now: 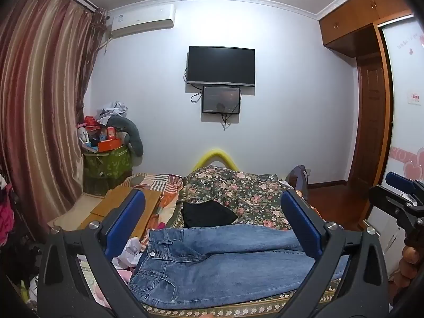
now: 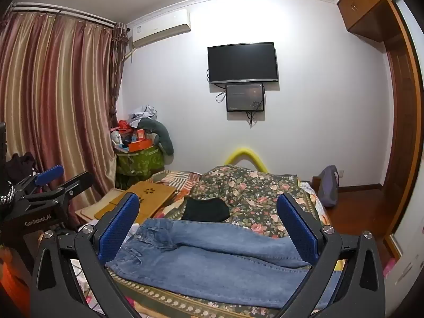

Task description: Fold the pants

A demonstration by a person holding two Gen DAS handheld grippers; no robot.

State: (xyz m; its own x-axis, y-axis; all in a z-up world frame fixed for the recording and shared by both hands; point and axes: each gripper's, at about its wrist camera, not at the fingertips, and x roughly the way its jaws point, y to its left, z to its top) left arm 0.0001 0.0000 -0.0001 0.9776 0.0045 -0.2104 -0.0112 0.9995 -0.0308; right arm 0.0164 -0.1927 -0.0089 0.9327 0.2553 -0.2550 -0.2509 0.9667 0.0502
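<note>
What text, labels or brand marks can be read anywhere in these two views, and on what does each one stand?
"GenRobot.AI": on the black body of the left gripper, seen from the right wrist view.
Air conditioner sticker: too small to read.
Pink lettering on the wardrobe door: blurred, unreadable.
Red and white sign on that door: unreadable.
Small screen under the television: faint lines, unreadable.
Orange box in the corner pile: no legible print.

Even, cool indoor light fills the room ahead of both grippers; its source stays out of view. The white wall (image 1: 291, 106) is brightest near the top, almost washed out in the right wrist view. Fisheye distortion bows the curtains (image 2: 53, 92) and frame edges, with dark vignetting at the corners. Focus is sharp; shadows are soft.
</note>
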